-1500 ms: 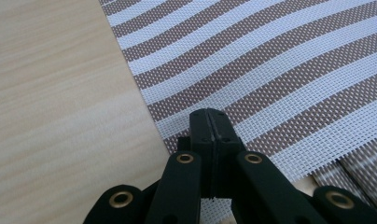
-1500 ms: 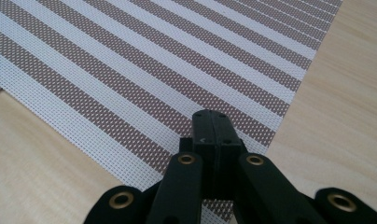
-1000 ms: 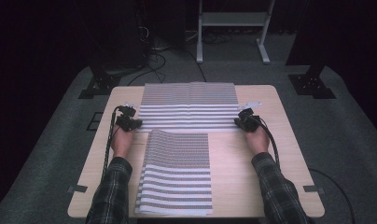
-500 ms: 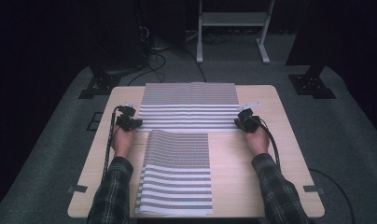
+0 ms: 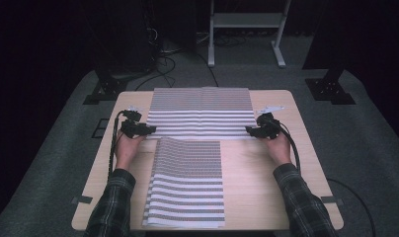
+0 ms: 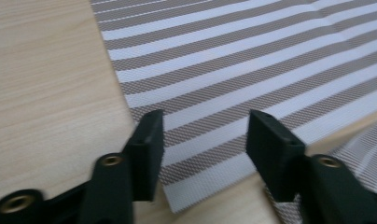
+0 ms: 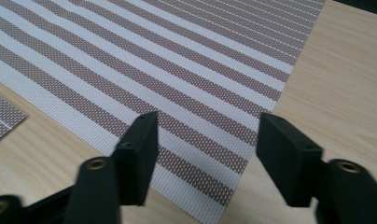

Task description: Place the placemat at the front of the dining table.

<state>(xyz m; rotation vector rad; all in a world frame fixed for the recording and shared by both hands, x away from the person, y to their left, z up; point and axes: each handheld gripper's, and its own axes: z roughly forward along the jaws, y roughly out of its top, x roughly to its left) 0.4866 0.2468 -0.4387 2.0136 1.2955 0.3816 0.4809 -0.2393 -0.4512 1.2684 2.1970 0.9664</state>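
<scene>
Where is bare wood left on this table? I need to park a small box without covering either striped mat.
Bare light wooden table lies right of the near striped woven mat, between it and the right forearm. A narrower strip runs along the left edge. The middle is crowded: the far striped mat spans it, with the open left gripper and right gripper at its near corners.

Wooden table [image 5: 247,197]; white stand [image 5: 244,19]; floor cables [image 5: 163,54].

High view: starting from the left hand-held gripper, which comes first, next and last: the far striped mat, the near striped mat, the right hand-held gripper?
From the left hand-held gripper:
1. Far striped mat, its corner right at the jaws.
2. Near striped mat, just beside, toward the person.
3. Right hand-held gripper, across the table at the far mat's opposite corner.
</scene>
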